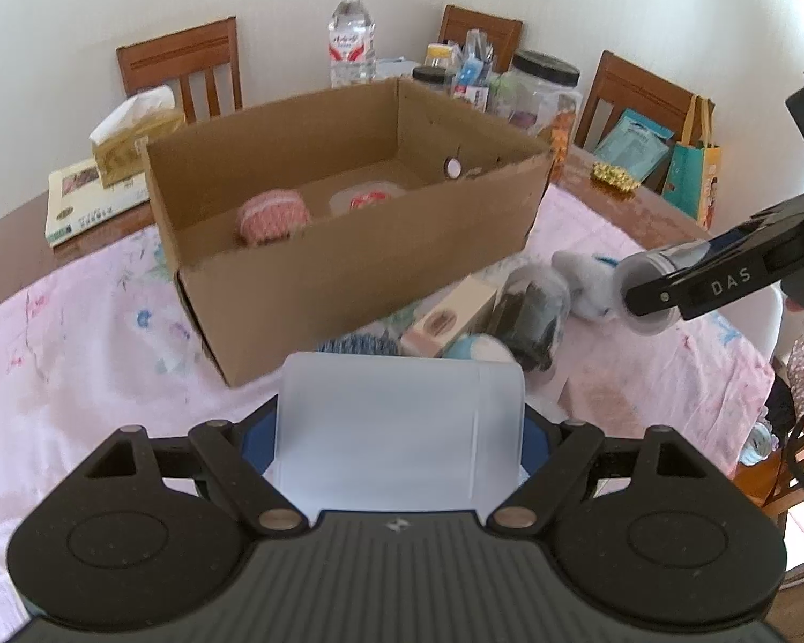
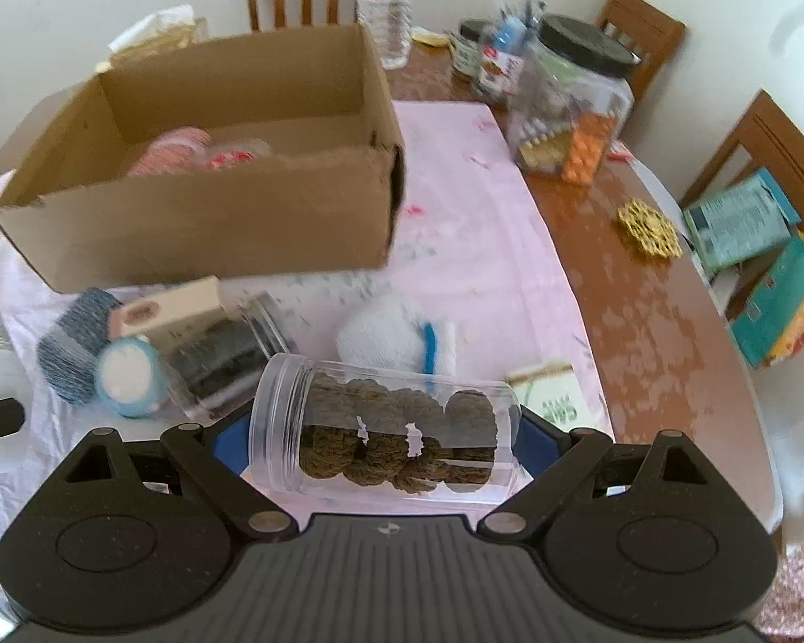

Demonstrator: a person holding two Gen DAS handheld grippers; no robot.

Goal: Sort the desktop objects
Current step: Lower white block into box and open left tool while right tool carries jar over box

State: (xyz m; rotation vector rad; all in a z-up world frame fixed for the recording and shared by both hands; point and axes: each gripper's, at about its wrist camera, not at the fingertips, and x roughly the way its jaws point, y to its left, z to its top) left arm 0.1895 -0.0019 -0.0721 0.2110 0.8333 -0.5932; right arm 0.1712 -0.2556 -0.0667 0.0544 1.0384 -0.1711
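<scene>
The left black two-finger tool (image 1: 399,428) clamps a frosted white plastic container (image 1: 402,428); the right black tool (image 2: 383,428) clamps a clear plastic jar (image 2: 383,423) sideways.

Clear jar (image 2: 391,428) of brown lumps lies sideways; frosted white container (image 1: 402,428) nearer the box (image 1: 348,268).

Cardboard box (image 2: 198,225): 1. Wooden chairs (image 1: 185,67): 3. Water bottle (image 1: 351,35): 1. Black-lidded storage jar (image 2: 573,102): 1. Tissue box (image 1: 134,134): 1.
</scene>
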